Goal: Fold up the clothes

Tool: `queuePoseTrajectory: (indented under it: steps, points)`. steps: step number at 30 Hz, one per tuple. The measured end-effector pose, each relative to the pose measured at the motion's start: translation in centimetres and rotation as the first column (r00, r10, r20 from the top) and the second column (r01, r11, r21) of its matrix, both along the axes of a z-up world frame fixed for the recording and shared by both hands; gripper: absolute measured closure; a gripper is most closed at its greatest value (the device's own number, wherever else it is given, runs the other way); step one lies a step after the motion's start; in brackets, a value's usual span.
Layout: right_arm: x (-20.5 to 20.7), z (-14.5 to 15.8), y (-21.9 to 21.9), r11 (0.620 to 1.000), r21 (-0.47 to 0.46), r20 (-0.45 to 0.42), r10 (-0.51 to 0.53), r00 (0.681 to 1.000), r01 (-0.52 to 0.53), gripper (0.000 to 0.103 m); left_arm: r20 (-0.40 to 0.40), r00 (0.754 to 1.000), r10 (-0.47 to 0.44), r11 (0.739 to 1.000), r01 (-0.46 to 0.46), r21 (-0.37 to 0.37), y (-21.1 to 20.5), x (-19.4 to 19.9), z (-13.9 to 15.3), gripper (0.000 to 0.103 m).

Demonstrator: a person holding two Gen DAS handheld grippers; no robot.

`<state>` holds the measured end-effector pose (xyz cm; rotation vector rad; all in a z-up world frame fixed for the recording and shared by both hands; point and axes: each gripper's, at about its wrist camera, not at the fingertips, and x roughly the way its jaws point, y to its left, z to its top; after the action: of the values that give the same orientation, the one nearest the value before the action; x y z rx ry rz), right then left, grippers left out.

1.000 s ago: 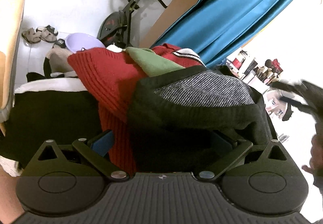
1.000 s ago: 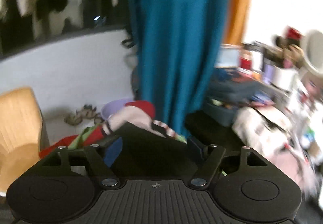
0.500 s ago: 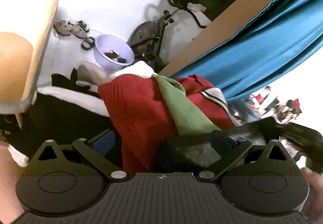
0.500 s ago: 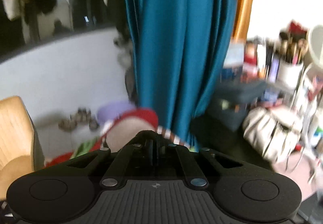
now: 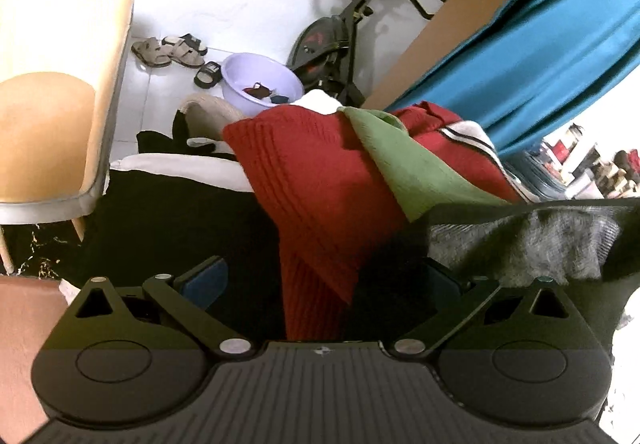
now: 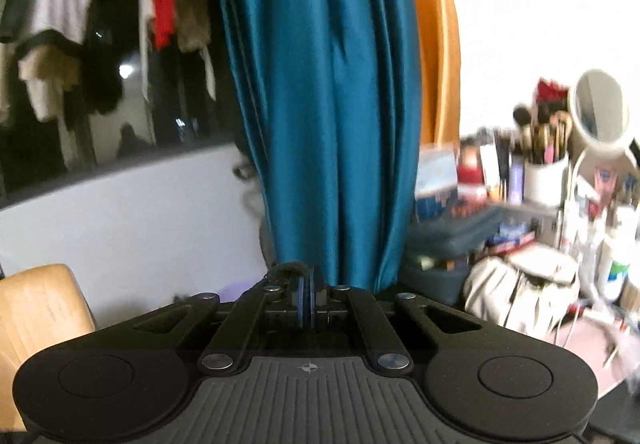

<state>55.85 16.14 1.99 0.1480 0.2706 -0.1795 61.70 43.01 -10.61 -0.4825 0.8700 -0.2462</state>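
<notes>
Spreading left gripper (image 5: 320, 280) fingers wide over red ribbed knit sweater (image 5: 316, 195); pressing right gripper (image 6: 306, 294) fingers together, pinching dark fabric scrap (image 6: 289, 268).

White tiled floor (image 5: 240, 3), teal curtain (image 6: 328, 103), tan chair (image 5: 60, 63), cluttered vanity (image 6: 560, 203)

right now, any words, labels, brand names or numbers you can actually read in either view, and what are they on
None can be read.
Boxes and bottles on the cluttered dresser: printed labels, too blurred to read.
White bottle at the right edge: blue-green label, illegible.
Exercise bike: a red mark on its housing, too small to read.
Left gripper and right gripper: only a small round crosshair emblem on each body, no text.
</notes>
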Motion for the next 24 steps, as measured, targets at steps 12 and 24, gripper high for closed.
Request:
queuePoseTrajectory:
  steps: [12, 24]
  points:
    - [-13.2, -1.3, -4.0, 0.991, 0.074, 0.016, -0.117, 0.993, 0.116, 0.100, 0.172, 0.984, -0.037, 0.991, 0.014, 0.136, -5.5, -1.8, 4.3, 0.001]
    - [-17.7, -6.8, -7.9, 0.968, 0.217, -0.172, -0.089, 0.981, 0.126, 0.100, 0.174, 0.984, -0.019, 0.888, -0.063, 0.456, -11.0, -7.6, 4.4, 0.001]
